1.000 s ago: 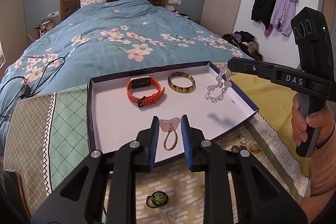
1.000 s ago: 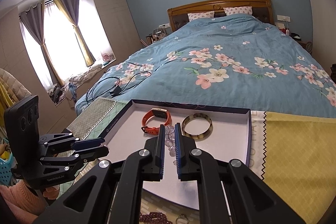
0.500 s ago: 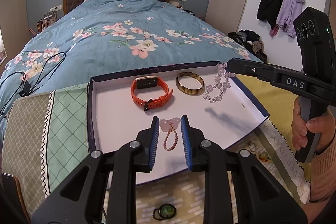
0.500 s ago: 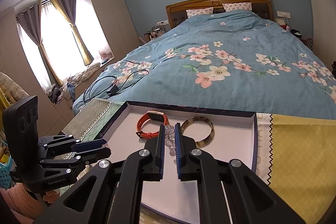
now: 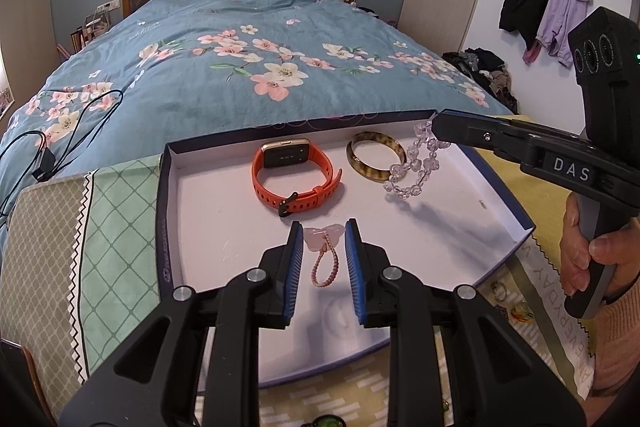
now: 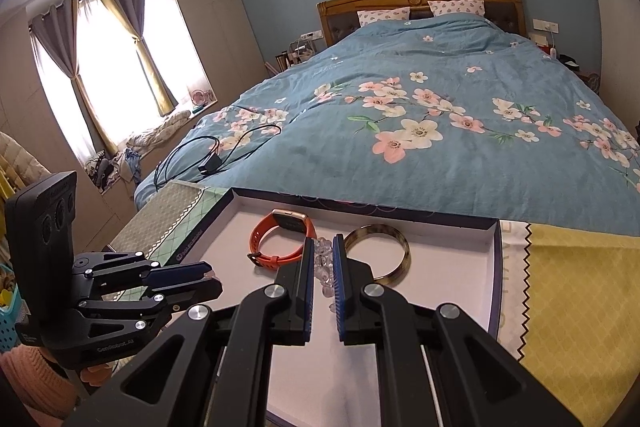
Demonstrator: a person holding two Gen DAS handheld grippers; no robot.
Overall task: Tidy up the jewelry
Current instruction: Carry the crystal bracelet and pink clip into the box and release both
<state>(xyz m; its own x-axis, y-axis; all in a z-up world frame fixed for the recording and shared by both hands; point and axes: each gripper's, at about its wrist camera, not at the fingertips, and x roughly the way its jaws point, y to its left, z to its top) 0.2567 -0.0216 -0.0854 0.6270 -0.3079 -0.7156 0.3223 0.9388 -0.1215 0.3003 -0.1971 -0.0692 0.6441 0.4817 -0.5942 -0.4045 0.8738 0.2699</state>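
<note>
shallow rectangular box lid with dark blue walls and white floor [image 5: 162,211], lying on a patchwork cloth of green, beige and yellow panels [image 5: 100,227] at the foot of a bed with a blue floral duvet [image 5: 240,67].

contents on the white floor: orange rubber-strapped smartwatch with gold case [image 5: 294,175], toward the far wall; tortoiseshell-patterned bangle of brown and amber [image 5: 374,157], just to its right, apart from it; pale pink butterfly-shaped charm on a small pink beaded loop [image 5: 323,255], nearer the front edge.

left gripper, black arms with blue ribbed pads [image 5: 323,259]: jaws parted fairly wide, standing either side of the pink charm and loop without touching them; nothing held.

right gripper, black with blue pads and "das" label [image 5: 440,127]: reaches in from the right over the far right part of the lid, jaws drawn nearly together on a clear faceted-bead bracelet [image 5: 414,167]. the bracelet hangs from the tips as a loop, overlapping the bangle's right rim in the left wrist view; whether its lowest beads touch the floor cannot be told. in the right wrist view the beads [image 6: 324,267] sit pinched between the pads, smartwatch [image 6: 280,239] to the left and bangle [image 6: 378,255] to the right.

loose on the cloth outside the lid, at right front: small rings [image 5: 500,291], details too small to tell. black cable [image 5: 60,131] on the duvet at left.
</note>
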